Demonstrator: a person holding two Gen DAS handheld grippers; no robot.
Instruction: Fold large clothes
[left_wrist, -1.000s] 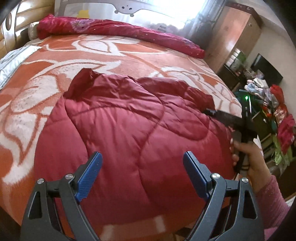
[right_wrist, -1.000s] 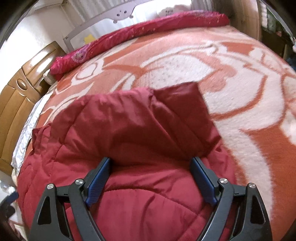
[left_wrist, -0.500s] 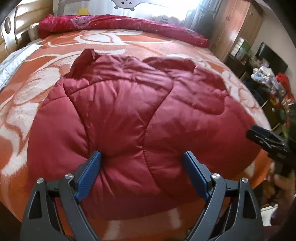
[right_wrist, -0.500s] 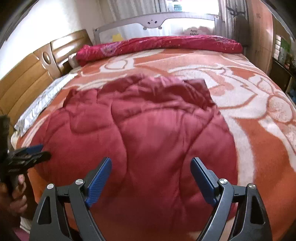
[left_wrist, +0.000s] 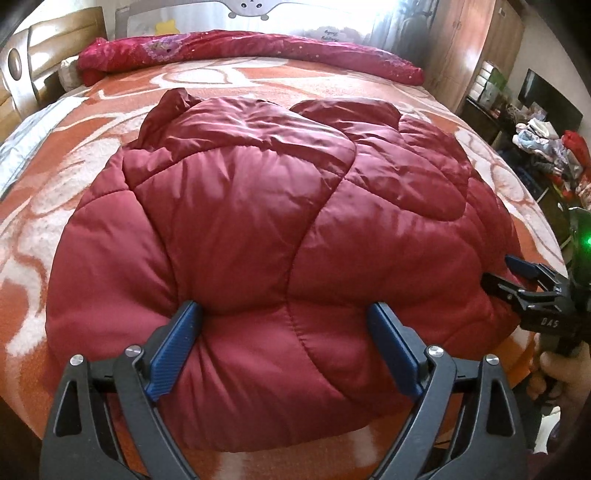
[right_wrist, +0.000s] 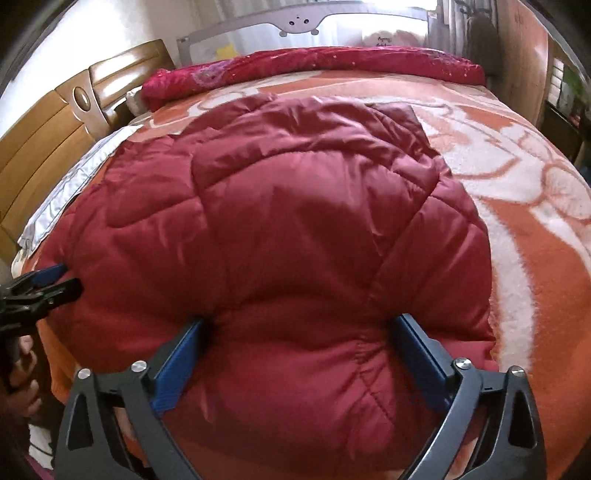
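A dark red quilted padded jacket (left_wrist: 266, 221) lies folded on the bed, its near hem at the bed's front edge; it also fills the right wrist view (right_wrist: 295, 229). My left gripper (left_wrist: 284, 328) is open, its blue pads pressed into the jacket's near hem on both sides of a puffed panel. My right gripper (right_wrist: 299, 350) is open too, jaws wide, straddling the hem at the jacket's right part. The right gripper shows in the left wrist view (left_wrist: 517, 280) at the jacket's right edge. The left gripper shows in the right wrist view (right_wrist: 44, 284) at the left edge.
The bed has an orange and white blanket (left_wrist: 44, 206). A rolled red quilt (left_wrist: 258, 48) lies along the far side under a grey bed rail (right_wrist: 303, 18). A wooden headboard (right_wrist: 40, 140) is at the left. A wardrobe (left_wrist: 465, 48) and cluttered clothes (left_wrist: 546, 147) stand at the right.
Both grippers have pulled back from over the jacket to its near hem and lowered onto it, jaws still wide. The right gripper moved from the jacket's far fold to the front edge.
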